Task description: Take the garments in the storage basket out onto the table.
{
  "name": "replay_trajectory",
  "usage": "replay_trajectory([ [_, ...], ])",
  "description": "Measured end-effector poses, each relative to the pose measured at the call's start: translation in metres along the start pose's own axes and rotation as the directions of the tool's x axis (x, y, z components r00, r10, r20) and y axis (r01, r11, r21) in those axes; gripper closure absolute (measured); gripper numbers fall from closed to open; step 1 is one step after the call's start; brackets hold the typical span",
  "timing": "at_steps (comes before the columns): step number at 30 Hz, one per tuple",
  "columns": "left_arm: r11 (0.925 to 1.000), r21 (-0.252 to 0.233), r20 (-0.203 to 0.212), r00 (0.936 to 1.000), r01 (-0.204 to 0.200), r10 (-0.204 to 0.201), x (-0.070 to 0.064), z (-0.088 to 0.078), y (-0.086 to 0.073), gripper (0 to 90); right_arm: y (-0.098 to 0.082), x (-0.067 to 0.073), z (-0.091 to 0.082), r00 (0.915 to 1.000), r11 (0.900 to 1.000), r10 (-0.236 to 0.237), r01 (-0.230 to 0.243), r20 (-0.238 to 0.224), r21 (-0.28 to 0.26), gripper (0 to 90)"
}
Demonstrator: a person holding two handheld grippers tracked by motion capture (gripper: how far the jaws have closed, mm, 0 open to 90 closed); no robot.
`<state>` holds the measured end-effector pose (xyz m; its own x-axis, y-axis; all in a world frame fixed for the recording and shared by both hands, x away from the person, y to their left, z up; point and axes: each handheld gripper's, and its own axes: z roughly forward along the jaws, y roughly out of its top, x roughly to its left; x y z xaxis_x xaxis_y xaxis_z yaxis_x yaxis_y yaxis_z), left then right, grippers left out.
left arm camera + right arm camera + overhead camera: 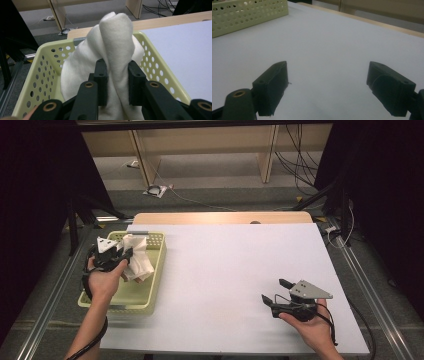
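one white cloth (110,57) pinched between left hand-held gripper (116,82) jaws, seemingly over basket (47,75)

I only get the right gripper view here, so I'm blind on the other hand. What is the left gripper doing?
Observer: The left gripper is shut on a white cloth, pinching a fold between its jaws.
Operator: Where is that cloth?
Observer: Over the pale green perforated basket at the table's left edge, bunched and partly lifted.
Operator: And how does my gripper look from above?
Observer: The right gripper sits open above the bare white table, jaws pointing toward the basket, nothing between them.
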<state>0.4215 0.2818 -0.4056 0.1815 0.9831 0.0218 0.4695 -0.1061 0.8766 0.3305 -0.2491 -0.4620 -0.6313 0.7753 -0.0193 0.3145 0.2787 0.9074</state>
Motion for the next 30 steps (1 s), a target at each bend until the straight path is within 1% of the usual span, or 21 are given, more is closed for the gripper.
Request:
replay_trajectory([
  [17, 0.9995, -0.032, 0.007, 1.0, 0.0, 0.0, -0.0032, -0.0057, 0.004, 73.3, 0.0001, 0.0001, -0.0001, 1.0, 1.0, 0.0, 0.0, -0.001, 0.0, 18.4],
  [30, 0.9991, -0.043, 0.014, 0.9999, -0.006, 0.007, -0.0056, -0.0089, 0.0066, 73.2, 0.0, 0.0002, -0.0001, 1.0, 1.0, 0.001, -0.001, 0.0, 0.0, 18.4],
])
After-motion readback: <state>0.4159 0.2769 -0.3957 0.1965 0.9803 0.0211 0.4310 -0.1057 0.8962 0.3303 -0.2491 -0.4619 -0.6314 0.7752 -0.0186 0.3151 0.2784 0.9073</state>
